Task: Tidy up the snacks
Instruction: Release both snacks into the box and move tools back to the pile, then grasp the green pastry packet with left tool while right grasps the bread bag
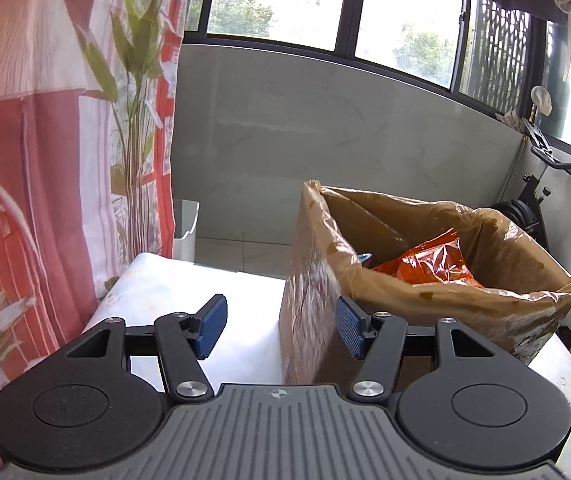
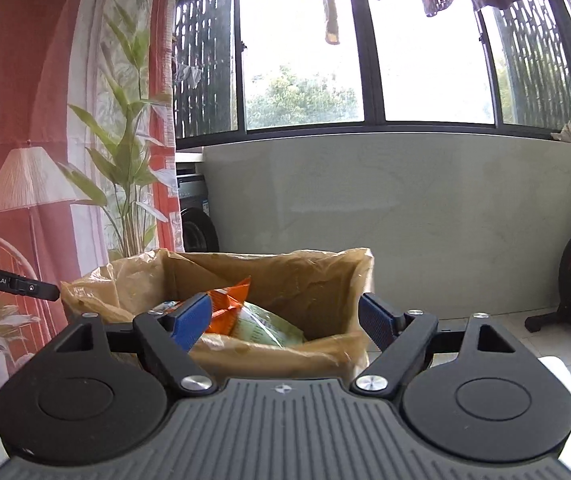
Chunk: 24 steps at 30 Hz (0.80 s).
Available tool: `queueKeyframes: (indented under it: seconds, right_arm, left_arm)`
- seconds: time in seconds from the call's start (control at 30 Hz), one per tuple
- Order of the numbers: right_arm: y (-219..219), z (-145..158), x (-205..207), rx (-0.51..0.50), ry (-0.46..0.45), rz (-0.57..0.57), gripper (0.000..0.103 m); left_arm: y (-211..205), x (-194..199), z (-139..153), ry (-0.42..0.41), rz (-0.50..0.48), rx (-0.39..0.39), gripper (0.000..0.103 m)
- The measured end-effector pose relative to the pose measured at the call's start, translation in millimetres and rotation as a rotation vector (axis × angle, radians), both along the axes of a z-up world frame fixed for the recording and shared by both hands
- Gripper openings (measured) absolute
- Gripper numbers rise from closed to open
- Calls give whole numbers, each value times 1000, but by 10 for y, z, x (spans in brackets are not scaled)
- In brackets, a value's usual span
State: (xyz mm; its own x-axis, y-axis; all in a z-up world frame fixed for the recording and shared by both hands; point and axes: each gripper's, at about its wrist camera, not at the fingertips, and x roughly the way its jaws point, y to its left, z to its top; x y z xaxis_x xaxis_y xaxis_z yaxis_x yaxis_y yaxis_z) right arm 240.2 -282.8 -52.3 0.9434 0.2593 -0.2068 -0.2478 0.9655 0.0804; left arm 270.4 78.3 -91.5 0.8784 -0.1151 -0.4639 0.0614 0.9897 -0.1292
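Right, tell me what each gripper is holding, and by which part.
Nothing is held. The left gripper is open beside the box corner; the right gripper stands open over the box, clear of the snacks.

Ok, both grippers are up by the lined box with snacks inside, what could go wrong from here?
1. The left gripper sits right at the box's near corner; a nudge could shove or tip it.
2. The loose liner drapes over the rim; the open right gripper could snag it reaching for the orange packet.
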Motion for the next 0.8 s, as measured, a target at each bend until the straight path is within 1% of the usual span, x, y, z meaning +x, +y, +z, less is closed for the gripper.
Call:
queueKeyframes:
  seconds: [0.1,0.2,0.23,0.27,0.33,0.37,0.47,0.6,0.7,0.8]
  right_arm:
    - [-97,-199,-134,28,26,-42,83]
    - [-136,-431,-192,32,85,-64,83]
    - [-141,-510,-197,38,108,-68,85]
    - [-142,-576,-201,47,123,-71,90]
    - [-140,-735,-217,62,148,-97,98]
    - [-128,-808,-218,63,162,-108,99]
    - [-42,-972,-200,36,211,-109,99]
    - [105,-1131,-152,-38,272,-121,99]
    - [149,-1235,-116,-52,317,-105,99]
    - [179,-1336,-121,-67,353,-95,99]
  left_arm:
    - [-9,-108,-123,-1,28,-28,62]
    - [-71,-171,-269,14,39,-26,65]
    - [-101,-175,-319,28,38,-19,65]
    - [-141,-179,-383,47,35,-8,65]
    - [-206,-197,-473,72,38,4,66]
    - [-229,-208,-503,78,40,6,66]
    - [-294,-260,-596,91,52,1,68]
    - [-362,-318,-692,109,58,-17,69]
    - [-418,-375,-783,135,55,-25,70]
    - [-440,-398,-856,157,52,-16,70]
